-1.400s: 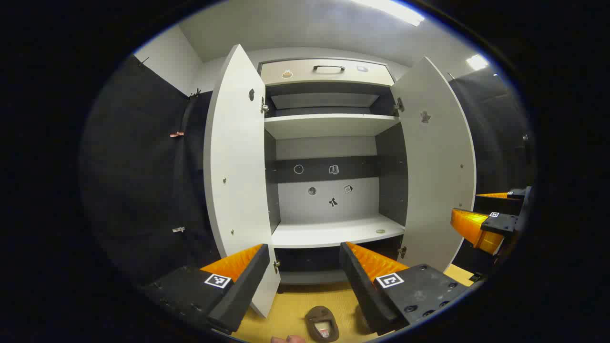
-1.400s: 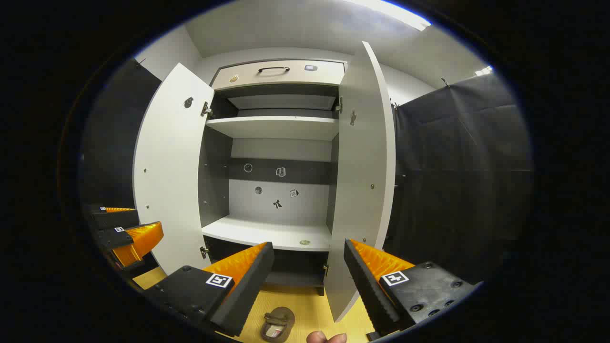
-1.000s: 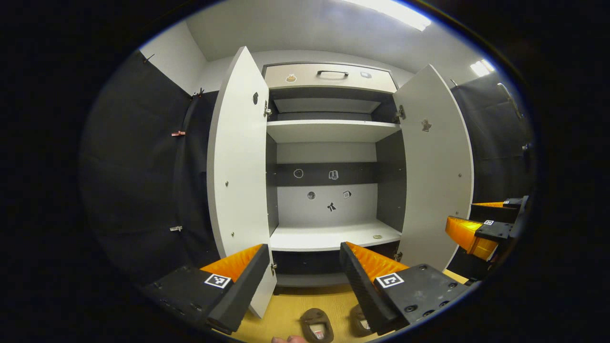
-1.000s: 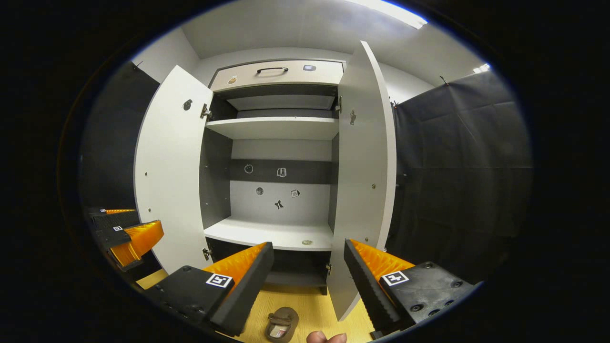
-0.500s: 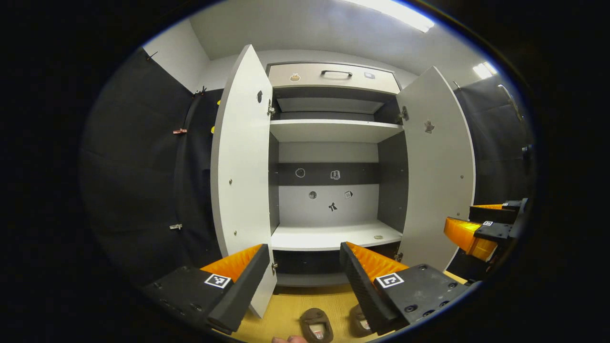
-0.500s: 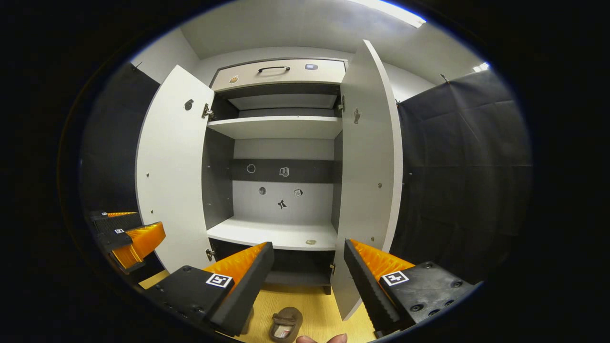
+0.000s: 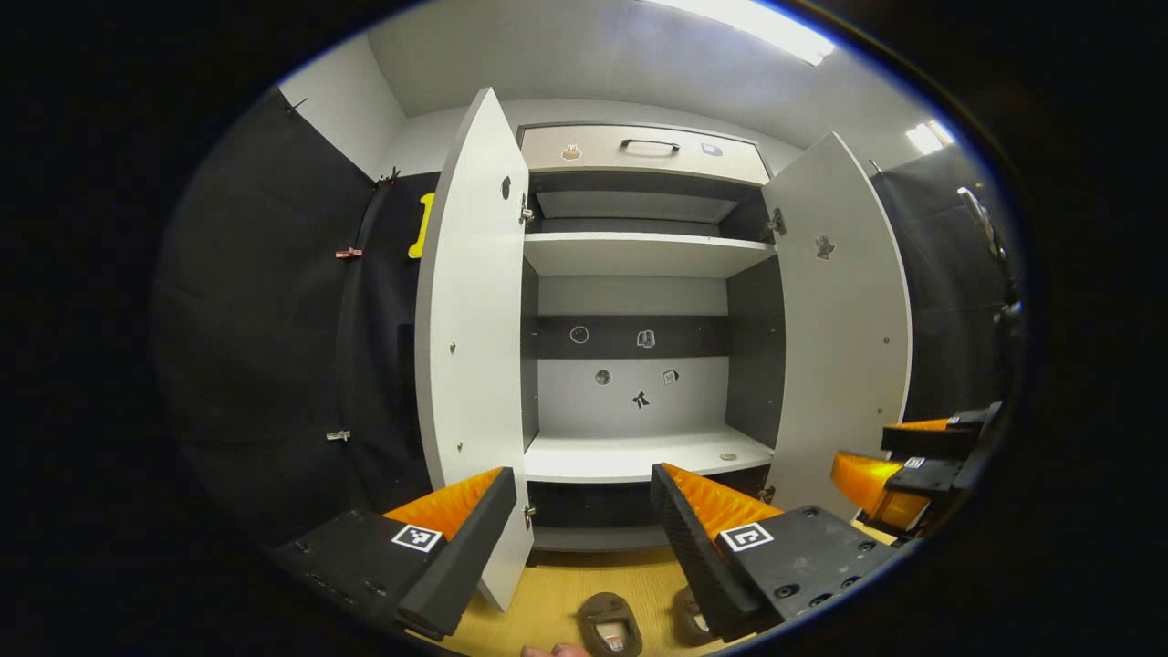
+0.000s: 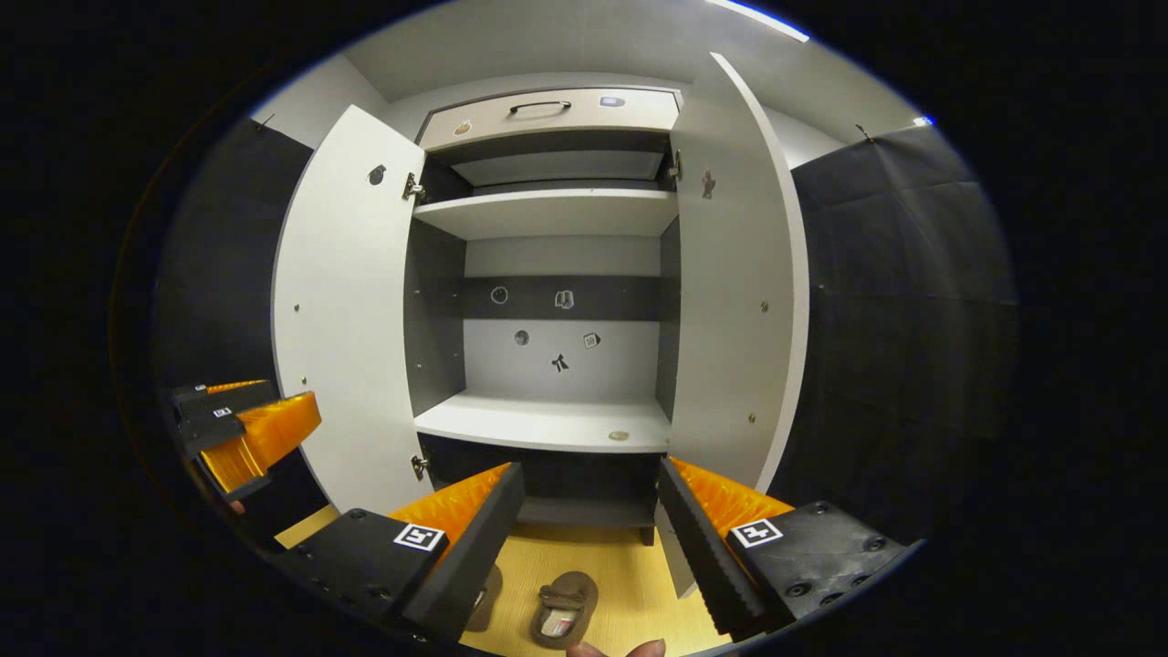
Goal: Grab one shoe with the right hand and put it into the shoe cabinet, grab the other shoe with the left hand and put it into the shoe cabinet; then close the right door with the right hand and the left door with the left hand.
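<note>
The white shoe cabinet (image 7: 639, 456) (image 8: 547, 424) stands ahead with its left door (image 7: 470, 347) (image 8: 342, 328) and right door (image 7: 844, 338) (image 8: 735, 292) swung wide. Two brown shoes lie on the yellow floor in front of it: one shoe (image 7: 609, 625) (image 8: 563, 609) in plain sight, the other shoe (image 7: 686, 613) (image 8: 486, 586) partly behind a finger. My left gripper (image 7: 579, 493) (image 8: 242, 424) hangs open above them, nothing between its fingers. My right gripper (image 8: 589, 488) (image 7: 899, 456) is also open and holds nothing.
The cabinet has an upper shelf (image 7: 643, 255), a drawer with a dark handle (image 7: 650, 144) on top and a low dark compartment (image 7: 593, 516) near the floor. A small round thing (image 7: 727, 455) lies on the middle shelf. Black cloth walls flank both doors. A fingertip (image 8: 620, 649) shows at the bottom.
Both cameras tipped slightly downward and back. The second shoe has come into sight in both views. Both grippers stay open.
</note>
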### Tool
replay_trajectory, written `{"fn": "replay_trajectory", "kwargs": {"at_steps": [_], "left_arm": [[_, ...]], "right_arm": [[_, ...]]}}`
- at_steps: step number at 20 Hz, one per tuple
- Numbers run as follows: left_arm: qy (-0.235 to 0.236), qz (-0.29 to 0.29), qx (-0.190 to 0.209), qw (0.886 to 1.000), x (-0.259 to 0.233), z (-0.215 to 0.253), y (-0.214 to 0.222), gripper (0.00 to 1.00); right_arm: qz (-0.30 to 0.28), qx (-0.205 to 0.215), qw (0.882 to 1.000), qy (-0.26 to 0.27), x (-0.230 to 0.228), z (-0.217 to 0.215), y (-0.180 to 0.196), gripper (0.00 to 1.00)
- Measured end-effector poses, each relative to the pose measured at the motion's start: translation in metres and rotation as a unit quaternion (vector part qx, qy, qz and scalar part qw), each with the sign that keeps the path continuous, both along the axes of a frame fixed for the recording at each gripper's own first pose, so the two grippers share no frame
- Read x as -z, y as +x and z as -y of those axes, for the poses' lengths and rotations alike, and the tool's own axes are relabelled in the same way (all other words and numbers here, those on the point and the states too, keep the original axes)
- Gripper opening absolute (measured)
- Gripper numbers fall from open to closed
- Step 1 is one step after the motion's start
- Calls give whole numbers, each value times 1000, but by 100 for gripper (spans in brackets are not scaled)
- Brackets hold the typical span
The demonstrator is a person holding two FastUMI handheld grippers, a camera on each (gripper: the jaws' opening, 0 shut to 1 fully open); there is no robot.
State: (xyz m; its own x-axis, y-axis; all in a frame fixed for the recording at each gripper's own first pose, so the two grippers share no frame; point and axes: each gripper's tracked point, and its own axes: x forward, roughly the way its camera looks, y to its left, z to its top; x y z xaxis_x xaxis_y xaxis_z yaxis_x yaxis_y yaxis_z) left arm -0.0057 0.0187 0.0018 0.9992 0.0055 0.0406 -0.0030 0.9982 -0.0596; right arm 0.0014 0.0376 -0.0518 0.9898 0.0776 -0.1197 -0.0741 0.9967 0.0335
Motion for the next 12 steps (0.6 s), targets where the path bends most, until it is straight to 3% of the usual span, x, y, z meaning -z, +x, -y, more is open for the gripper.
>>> {"fn": "replay_trajectory", "kwargs": {"at_steps": [6, 12], "left_arm": [[6, -3, -12, 1000, 8, -13, -6, 95], [2, -17, -24, 1000, 22, -23, -11, 95]], "right_arm": [[-93, -41, 995, 5, 99, -30, -14, 98], [-208, -75, 975, 28, 204, -59, -31, 99]]}}
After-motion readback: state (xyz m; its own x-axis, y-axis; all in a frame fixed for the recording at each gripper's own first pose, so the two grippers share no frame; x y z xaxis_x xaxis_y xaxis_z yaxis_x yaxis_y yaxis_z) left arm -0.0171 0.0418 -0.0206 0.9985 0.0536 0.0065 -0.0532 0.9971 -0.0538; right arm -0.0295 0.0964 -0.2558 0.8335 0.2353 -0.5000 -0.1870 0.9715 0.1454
